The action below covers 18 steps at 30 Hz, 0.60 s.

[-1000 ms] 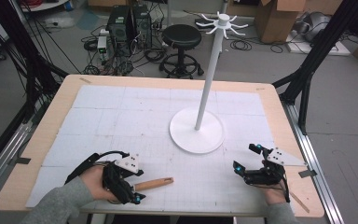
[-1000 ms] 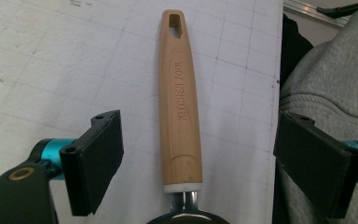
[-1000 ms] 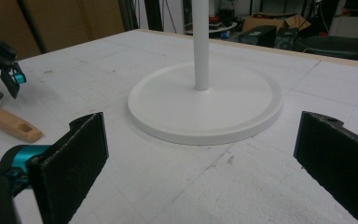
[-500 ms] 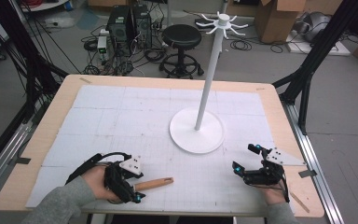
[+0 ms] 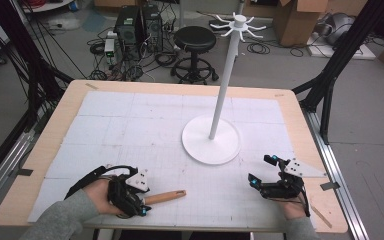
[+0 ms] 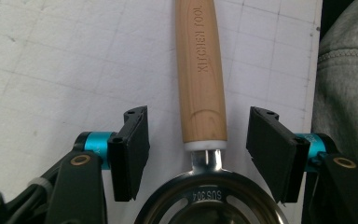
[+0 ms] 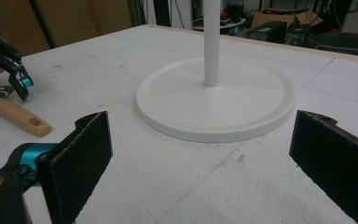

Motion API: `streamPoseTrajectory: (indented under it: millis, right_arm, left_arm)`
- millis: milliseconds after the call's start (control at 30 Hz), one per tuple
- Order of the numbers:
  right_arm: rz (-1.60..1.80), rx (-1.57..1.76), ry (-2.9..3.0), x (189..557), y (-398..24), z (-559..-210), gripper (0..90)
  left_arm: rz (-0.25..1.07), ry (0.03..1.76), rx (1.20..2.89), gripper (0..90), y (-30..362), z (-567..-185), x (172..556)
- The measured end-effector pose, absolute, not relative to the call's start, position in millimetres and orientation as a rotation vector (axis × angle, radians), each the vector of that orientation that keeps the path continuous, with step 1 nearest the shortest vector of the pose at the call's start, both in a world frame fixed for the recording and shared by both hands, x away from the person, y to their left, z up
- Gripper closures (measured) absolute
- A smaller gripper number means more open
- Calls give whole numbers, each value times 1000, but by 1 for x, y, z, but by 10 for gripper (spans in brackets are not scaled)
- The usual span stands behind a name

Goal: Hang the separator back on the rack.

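A wooden-rimmed tabletop (image 5: 50,150) under white gridded sheets stands in a cluttered workshop with one black stool (image 5: 194,40). On it: one white hook-topped stand (image 5: 211,145) and one wooden-handled steel kitchen tool (image 6: 200,84). The left gripper (image 6: 200,144) has been closing around that tool's handle, pads not yet touching. The right gripper (image 7: 200,158) is released.

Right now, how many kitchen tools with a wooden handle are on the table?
1. The kitchen tool lies near the table's front edge at the left, between the open pads of the left claw, which have just been closing without touching it. Its metal end sits partly hidden under that claw.
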State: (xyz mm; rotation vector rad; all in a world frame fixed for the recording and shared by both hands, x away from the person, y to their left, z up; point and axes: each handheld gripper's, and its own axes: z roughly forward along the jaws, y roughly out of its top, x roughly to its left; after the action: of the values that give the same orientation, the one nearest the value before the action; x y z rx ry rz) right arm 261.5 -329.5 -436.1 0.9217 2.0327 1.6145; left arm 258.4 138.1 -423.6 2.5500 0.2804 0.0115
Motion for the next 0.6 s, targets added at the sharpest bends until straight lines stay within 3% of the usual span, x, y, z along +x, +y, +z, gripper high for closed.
streamPoseTrajectory:
  millis: [600]
  right_arm:
    - [1616,920,2016,261,-331,-435,48]
  left_arm:
    - [46,266,2575,517,140,-422,256]
